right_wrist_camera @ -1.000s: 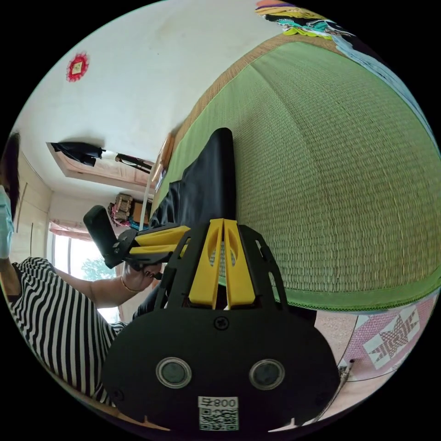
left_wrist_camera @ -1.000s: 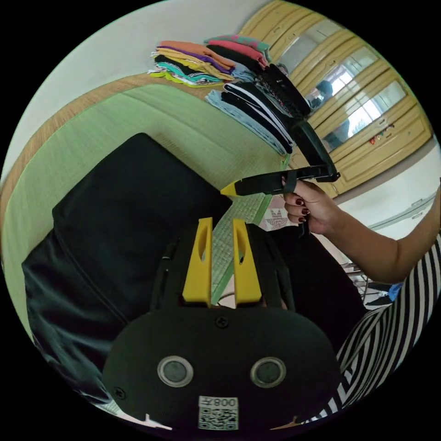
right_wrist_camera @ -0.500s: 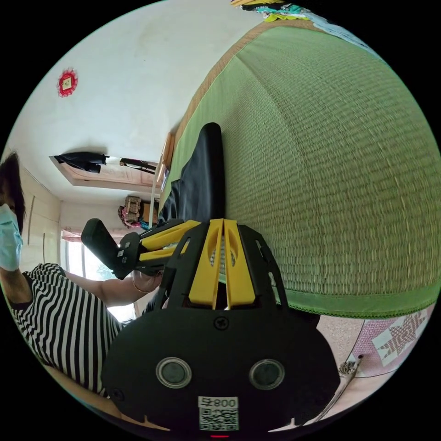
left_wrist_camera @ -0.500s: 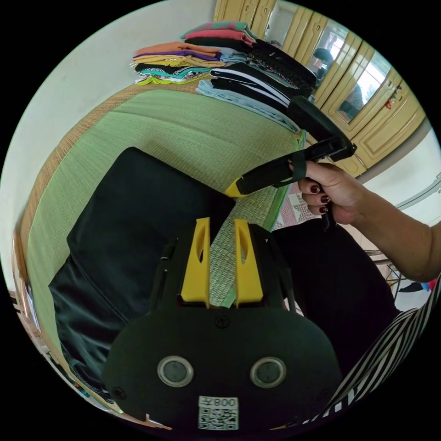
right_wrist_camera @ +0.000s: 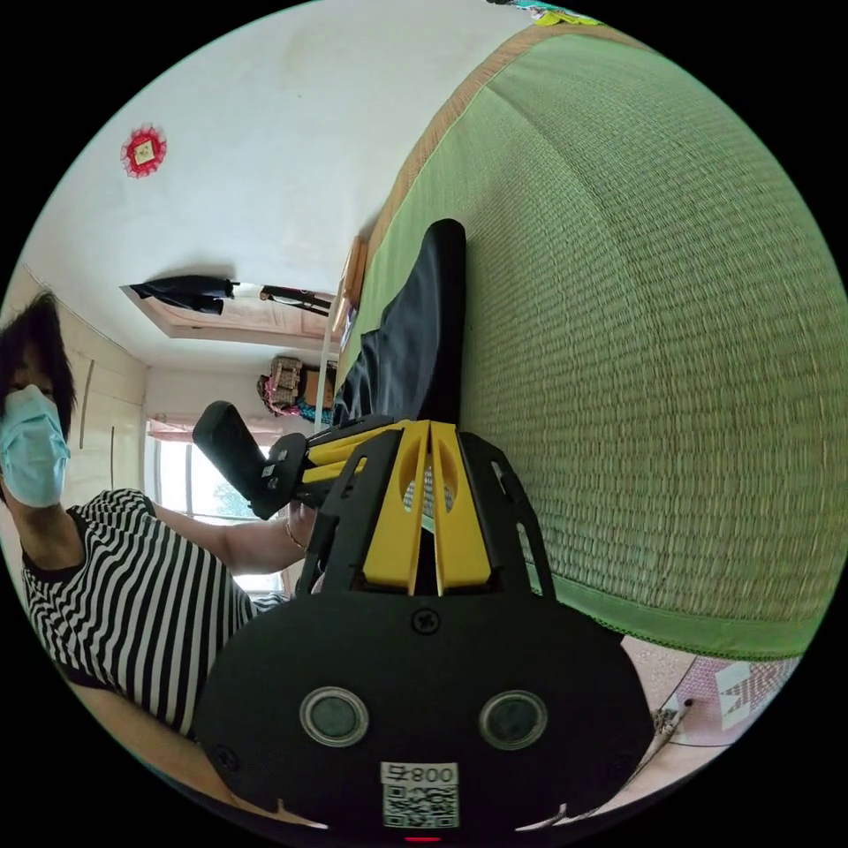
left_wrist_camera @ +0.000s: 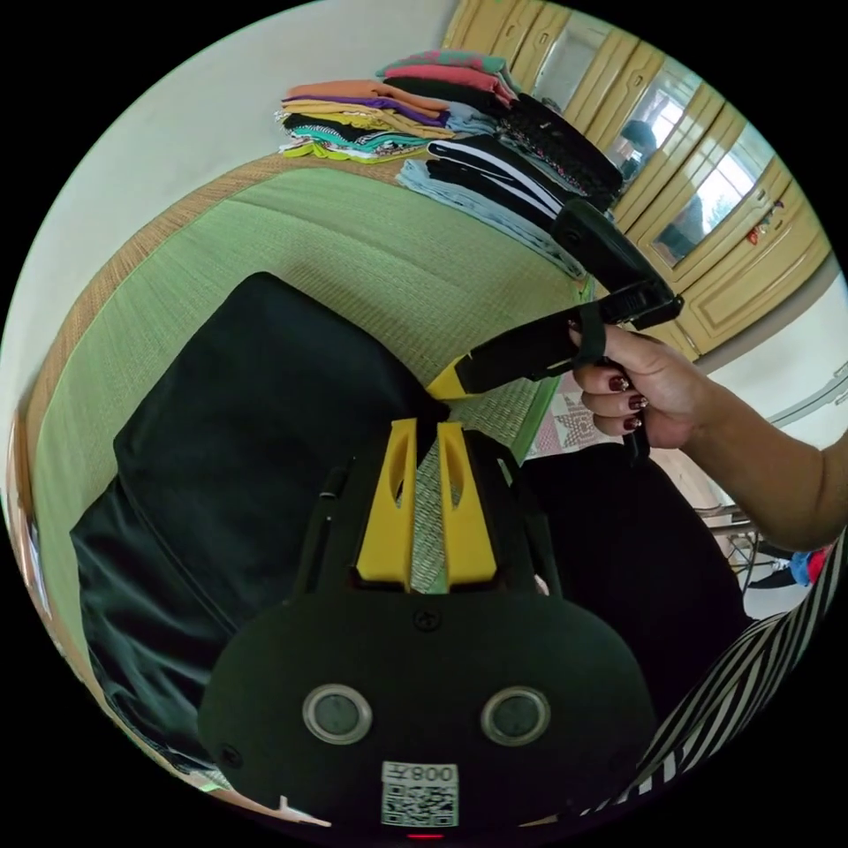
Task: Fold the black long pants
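The mat (left_wrist_camera: 353, 247) is a wide green woven sheet over a raised bed-like surface, giving a flat place to fold on; in the right gripper view it (right_wrist_camera: 662, 309) runs off to a green-bound edge with patterned floor below.

The pants (left_wrist_camera: 238, 424) lie on the mat near the person's side, already doubled into a broad black slab with a smooth rounded fold at the far end. A further black part hangs off the mat edge toward the person. In the right gripper view the pants (right_wrist_camera: 415, 336) are seen edge-on as a thin dark layer, so they lie flat rather than bunched.

A stack (left_wrist_camera: 459, 124) of folded clothes sits at the far corner of the mat, well apart from the pants, probably finished work kept out of the way.

The left tool (left_wrist_camera: 426, 433) has its jaws a narrow gap apart, tips right at the near corner of the pants; whether cloth sits between them I cannot tell. The right tool (left_wrist_camera: 446, 382), held in a hand (left_wrist_camera: 649, 397), comes in from the side with its yellow tip at the same corner. Its jaws (right_wrist_camera: 428, 433) are pressed nearly together at the tips with no cloth visible between them. Both seem placed to take that corner for the next fold.
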Available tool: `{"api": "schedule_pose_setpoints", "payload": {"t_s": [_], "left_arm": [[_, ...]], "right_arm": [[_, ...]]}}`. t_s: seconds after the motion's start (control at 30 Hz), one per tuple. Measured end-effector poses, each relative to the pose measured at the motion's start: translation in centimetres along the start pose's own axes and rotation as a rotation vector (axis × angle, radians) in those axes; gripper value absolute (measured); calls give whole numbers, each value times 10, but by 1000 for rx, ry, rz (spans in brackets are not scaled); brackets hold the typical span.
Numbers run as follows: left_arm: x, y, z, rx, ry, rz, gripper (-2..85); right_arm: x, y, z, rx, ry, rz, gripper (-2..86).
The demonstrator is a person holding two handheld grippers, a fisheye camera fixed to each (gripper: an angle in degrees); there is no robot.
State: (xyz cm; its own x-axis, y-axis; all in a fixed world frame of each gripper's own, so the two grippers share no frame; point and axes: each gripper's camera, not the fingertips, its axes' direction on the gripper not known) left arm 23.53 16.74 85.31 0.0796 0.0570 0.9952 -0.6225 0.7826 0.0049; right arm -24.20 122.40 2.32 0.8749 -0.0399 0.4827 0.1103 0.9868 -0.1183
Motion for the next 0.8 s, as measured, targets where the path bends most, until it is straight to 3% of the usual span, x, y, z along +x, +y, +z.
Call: {"api": "schedule_pose_setpoints", "payload": {"t_s": [0.13, 0.43, 0.8], "left_arm": [[-5, 6, 3, 22, 52, -38, 32], [-15, 23, 6, 67, 92, -31, 30], [-35, 53, 21, 79, 109, 6, 27]], "right_arm": [[12, -13, -19, 23, 53, -13, 19], [44, -92, -32, 47, -92, 11, 80], [38, -148, -30, -8, -167, 65, 51]]}}
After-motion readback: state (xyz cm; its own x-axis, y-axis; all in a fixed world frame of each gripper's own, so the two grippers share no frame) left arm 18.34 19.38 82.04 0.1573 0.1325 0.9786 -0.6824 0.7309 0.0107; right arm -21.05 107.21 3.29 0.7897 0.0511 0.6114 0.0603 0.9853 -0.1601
